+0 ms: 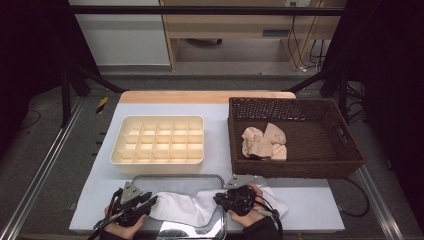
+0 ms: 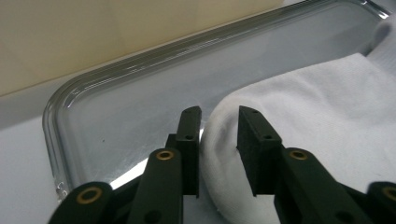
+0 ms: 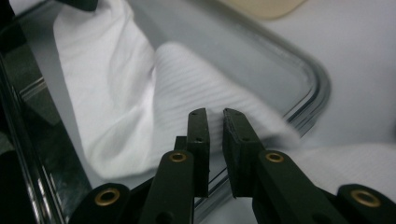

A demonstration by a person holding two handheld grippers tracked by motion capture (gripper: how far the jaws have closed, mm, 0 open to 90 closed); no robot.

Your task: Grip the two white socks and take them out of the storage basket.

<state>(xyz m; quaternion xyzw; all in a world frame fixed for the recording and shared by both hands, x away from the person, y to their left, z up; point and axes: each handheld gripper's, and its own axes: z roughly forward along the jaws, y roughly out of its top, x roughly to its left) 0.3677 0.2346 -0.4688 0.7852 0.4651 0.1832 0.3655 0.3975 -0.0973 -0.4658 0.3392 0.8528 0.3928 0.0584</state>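
A white sock [image 1: 185,207] lies stretched across a shiny metal tray [image 1: 175,177] at the table's front edge. My left gripper [image 1: 152,200] is at the sock's left end. In the left gripper view its jaws [image 2: 218,112] stand apart with the rounded end of the sock [image 2: 303,107] bulging between them, the pads not squeezing it. My right gripper [image 1: 217,199] is over the sock's right part. In the right gripper view its jaws [image 3: 214,113] show a narrow gap above a fold of the sock [image 3: 121,93] near the tray rim [image 3: 317,88], with nothing pinched.
A cream organiser box [image 1: 158,118] with several empty compartments stands behind the tray. At the right is a dark wicker basket [image 1: 295,170] holding beige socks [image 1: 264,142]. A white mat [image 1: 310,205] covers the table.
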